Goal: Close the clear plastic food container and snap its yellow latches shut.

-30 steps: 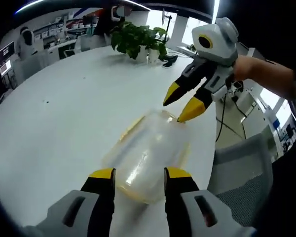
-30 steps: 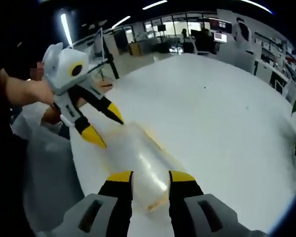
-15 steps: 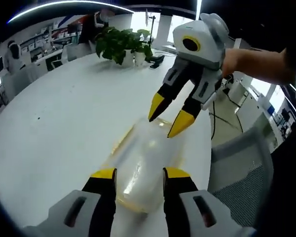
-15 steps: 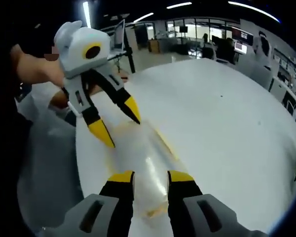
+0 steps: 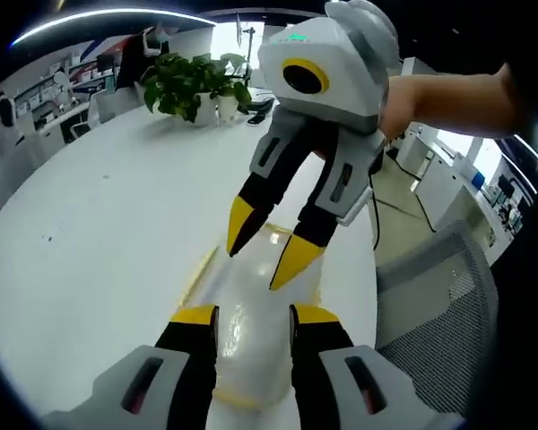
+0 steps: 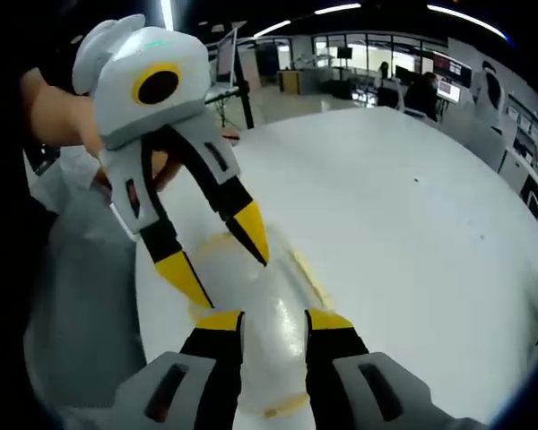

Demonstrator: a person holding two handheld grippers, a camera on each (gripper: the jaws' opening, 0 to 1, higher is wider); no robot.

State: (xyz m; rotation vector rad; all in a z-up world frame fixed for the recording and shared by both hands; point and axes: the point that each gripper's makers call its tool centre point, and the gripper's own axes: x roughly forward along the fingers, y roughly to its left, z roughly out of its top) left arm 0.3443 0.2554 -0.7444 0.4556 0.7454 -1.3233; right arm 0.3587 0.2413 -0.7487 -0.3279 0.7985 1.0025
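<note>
Two grippers met over the clear container [image 5: 251, 331] on the white table [image 5: 99, 242].
Left gripper [image 5: 248, 315] and right gripper [image 6: 273, 321] each had fingers parted, straddling its opposite ends.

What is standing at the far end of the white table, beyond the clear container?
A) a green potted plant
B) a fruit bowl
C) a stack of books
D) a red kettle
A: in the left gripper view a leafy green potted plant stands at the far edge of the white table, past the clear container.
</note>
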